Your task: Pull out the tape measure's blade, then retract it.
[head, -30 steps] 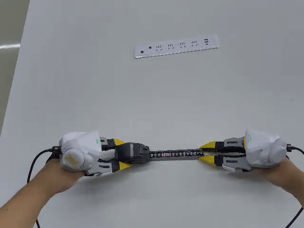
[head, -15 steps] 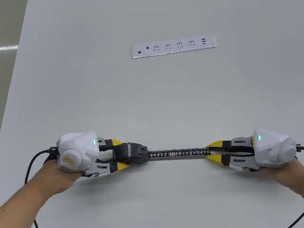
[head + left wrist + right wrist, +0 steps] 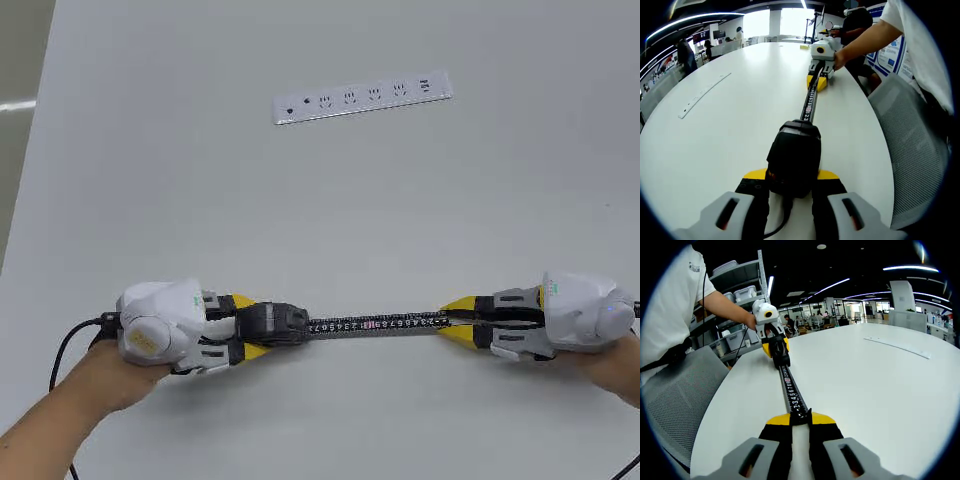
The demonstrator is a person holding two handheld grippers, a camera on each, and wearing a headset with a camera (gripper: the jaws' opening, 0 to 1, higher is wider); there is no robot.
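Black tape measure case (image 3: pixel 272 323); dark blade (image 3: pixel 385 322), white numerals; white table (image 3: pixel 300 220).

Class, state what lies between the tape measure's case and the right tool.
The extended blade, spanning from the case to the right tool, clearest in the head view.

Bright, even light; fisheye-warped edges
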